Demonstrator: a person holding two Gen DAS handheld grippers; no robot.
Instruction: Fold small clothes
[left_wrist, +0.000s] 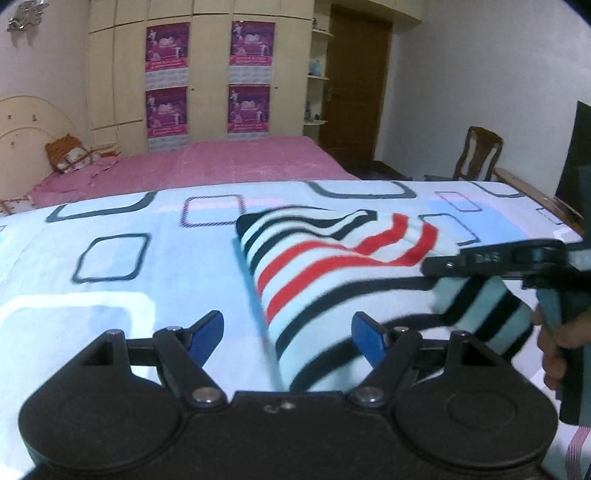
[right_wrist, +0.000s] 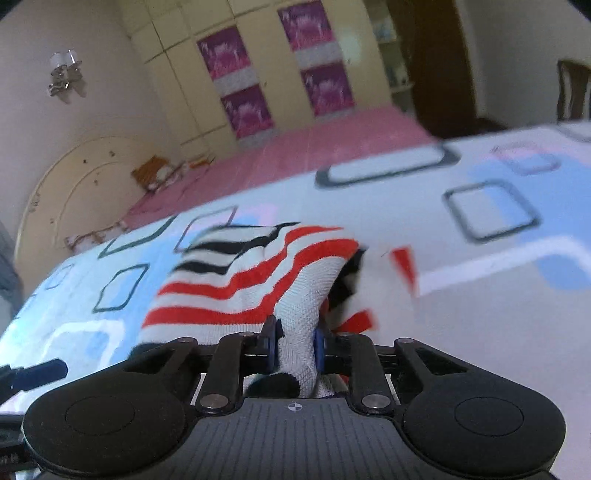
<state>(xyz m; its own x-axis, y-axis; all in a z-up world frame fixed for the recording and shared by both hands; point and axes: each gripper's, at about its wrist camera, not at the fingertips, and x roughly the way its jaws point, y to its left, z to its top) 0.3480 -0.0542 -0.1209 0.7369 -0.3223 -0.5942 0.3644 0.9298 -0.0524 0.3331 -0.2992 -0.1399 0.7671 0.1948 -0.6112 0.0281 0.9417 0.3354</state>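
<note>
Black claw; blue pads; silver screws

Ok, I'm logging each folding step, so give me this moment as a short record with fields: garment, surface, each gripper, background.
garment: striped garment, white with red and dark stripes, bunched and partly lifted at its near right end
surface: light blue sheet printed with rounded squares
left gripper: open, jaws apart, nothing pinched; the garment's near edge lies between and below its fingers
right gripper: shut on a fold of the garment
hand: holds the right gripper's handle
background: pink bed, cream wardrobe with purple posters, wooden chair
</note>
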